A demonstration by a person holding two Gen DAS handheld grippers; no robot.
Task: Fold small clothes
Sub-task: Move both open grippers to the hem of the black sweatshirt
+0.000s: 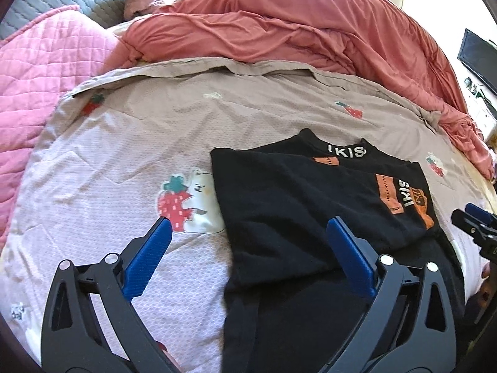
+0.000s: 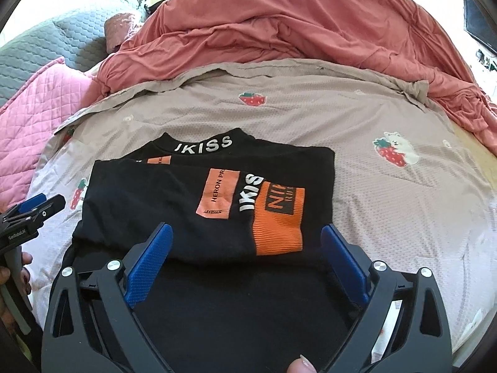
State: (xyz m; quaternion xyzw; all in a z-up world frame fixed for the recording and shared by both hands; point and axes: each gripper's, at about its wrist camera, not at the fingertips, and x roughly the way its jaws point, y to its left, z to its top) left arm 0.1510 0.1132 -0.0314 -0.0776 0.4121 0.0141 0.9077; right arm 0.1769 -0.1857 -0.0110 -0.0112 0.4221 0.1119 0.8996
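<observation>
The black shirt (image 2: pixel 198 205) lies folded on the strawberry-print sheet (image 2: pixel 372 118) of the bed, collar at the far end, with its orange patches (image 2: pixel 276 214) and white lettering facing up. The left gripper (image 1: pixel 248 227) hangs with its jaws wide apart and nothing between the pads; the shirt's left edge lies under the gap, nearer the right-hand jaw, and a bear-and-strawberry print (image 1: pixel 189 202) shows just beyond the left-hand jaw. The right gripper (image 2: pixel 247 233) also has its jaws spread wide and empty, and the near fold of the shirt sits below and ahead of them. A rumpled red duvet (image 2: pixel 295 25) lies heaped well beyond the shirt.
</observation>
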